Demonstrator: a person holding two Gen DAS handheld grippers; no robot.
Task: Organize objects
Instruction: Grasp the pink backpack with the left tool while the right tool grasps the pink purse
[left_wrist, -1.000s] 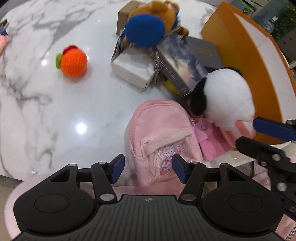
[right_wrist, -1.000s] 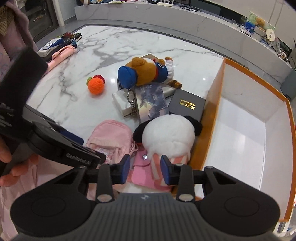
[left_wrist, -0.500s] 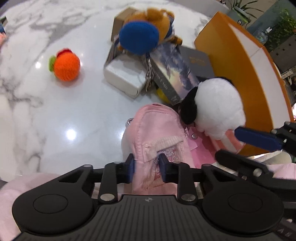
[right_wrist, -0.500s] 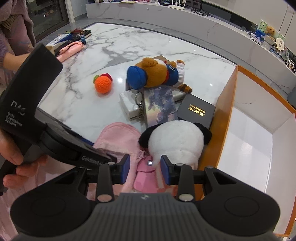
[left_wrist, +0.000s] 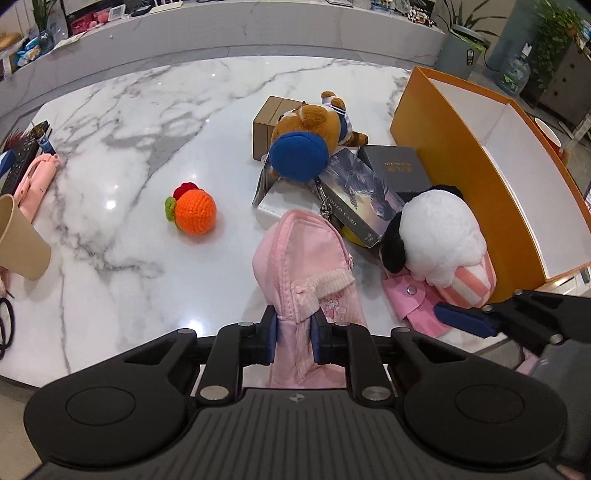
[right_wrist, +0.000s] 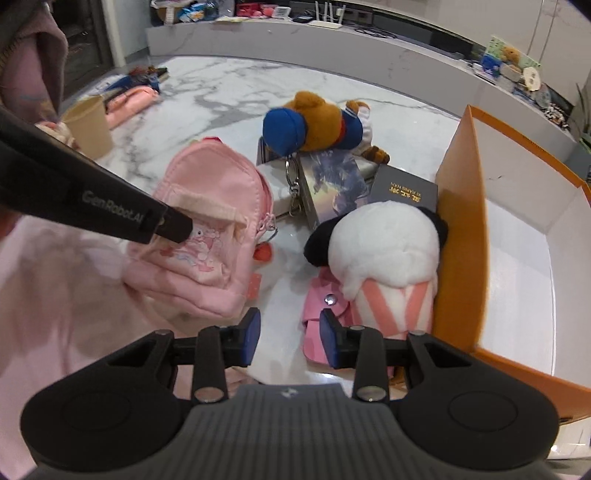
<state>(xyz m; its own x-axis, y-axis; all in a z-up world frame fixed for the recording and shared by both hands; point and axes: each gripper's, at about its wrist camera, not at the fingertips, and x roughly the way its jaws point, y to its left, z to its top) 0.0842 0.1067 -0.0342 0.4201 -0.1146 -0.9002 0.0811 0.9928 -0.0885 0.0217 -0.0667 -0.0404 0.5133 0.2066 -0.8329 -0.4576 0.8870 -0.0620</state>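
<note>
White marble counter (left_wrist: 110, 110) carrying orange-walled open cardboard box (left_wrist: 461, 147) and clutter. Left gripper (left_wrist: 293, 338) fingers clenching small pink fabric backpack (left_wrist: 303, 254), lifting it near counter's front edge. Right gripper (right_wrist: 290, 341) fingers released, hovering beside panda plush (right_wrist: 388, 243). Risk: soft fabric slipping, backpack snagging metal keychain (left_wrist: 323, 199).

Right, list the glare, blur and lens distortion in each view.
Left wrist view: ceiling-light glare spots on the white marble table, fisheye bends its far edge, small pink fabric backpack sharp. Right wrist view: the backpack's lower left and the pink sleeve are smeared, orange-walled box bowed.
</note>
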